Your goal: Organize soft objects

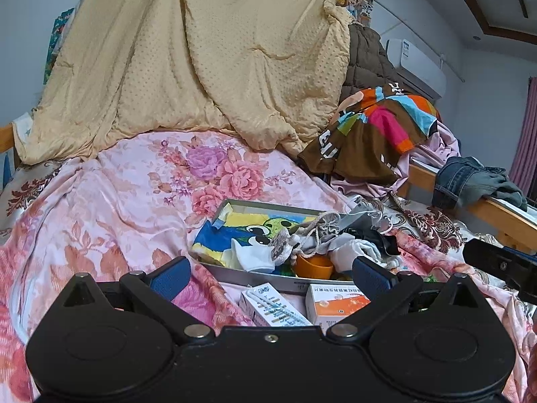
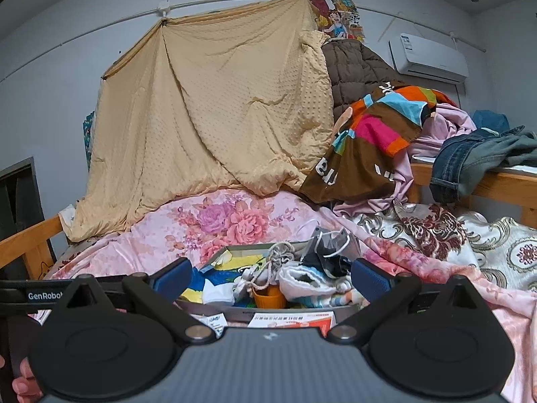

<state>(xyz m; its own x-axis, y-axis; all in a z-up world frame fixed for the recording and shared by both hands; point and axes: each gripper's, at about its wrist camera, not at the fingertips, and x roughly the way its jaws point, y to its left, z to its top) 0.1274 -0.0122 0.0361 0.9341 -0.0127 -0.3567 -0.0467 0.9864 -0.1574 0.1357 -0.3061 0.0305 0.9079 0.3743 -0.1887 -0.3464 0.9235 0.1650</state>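
Both tools are hovering with fingers spread apart, gripping nothing. Ahead of the left tool (image 1: pixel 270 273) and the right tool (image 2: pixel 272 275), a shallow grey tray (image 1: pixel 235 270) is lying on the floral bedspread (image 1: pixel 117 194), holding a heap of soft items (image 2: pixel 302 278) and an orange cup (image 1: pixel 313 265). Two small boxes (image 1: pixel 335 302) are sitting just before the tray, nearest the tools.

Soft, even daylight — no glare, sharp focus (edges bowed by fisheye).
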